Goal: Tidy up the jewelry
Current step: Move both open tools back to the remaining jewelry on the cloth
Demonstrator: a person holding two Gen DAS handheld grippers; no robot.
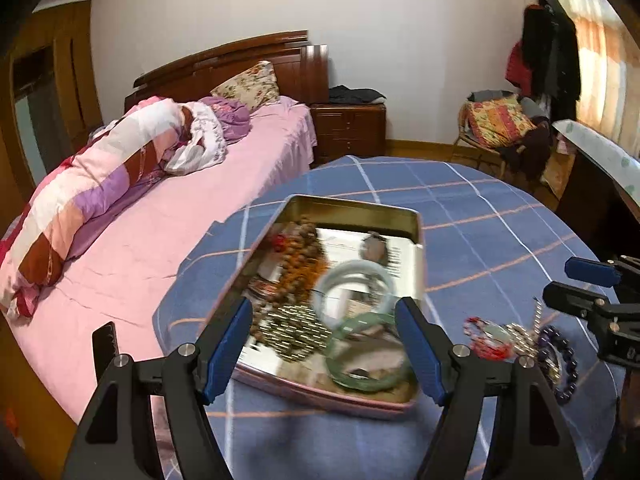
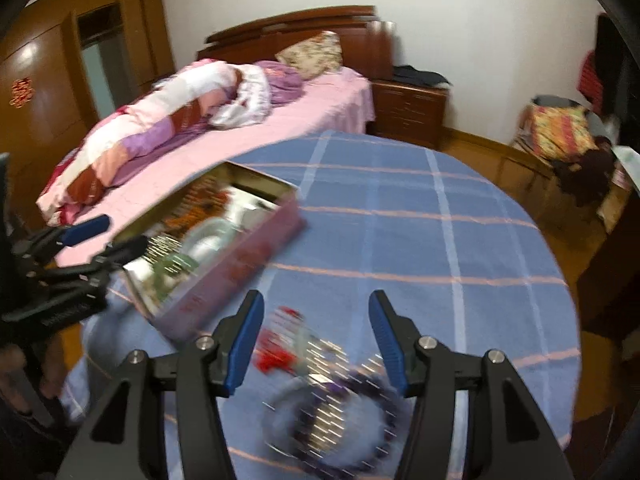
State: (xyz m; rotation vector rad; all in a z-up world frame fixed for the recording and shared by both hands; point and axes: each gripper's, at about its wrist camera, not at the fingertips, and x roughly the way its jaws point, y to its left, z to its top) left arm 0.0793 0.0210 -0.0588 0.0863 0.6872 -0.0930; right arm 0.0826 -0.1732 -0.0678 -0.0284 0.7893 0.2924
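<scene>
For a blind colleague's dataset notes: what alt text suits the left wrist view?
Open left tongs hover over an open tin of bangles and bead strings on a blue checked tablecloth. More jewelry lies on the cloth beside it.

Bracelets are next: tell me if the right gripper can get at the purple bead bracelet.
Probably yes: the right gripper is open above the purple bead bracelet, which lies on the tablecloth outside the tin, tangled with other jewelry.

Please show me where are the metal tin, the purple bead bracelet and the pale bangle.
metal tin (image 1: 360,210): left wrist view, far rim.
purple bead bracelet (image 1: 560,364): left wrist view, beads.
pale bangle (image 1: 384,276): left wrist view, ring's right side.
</scene>
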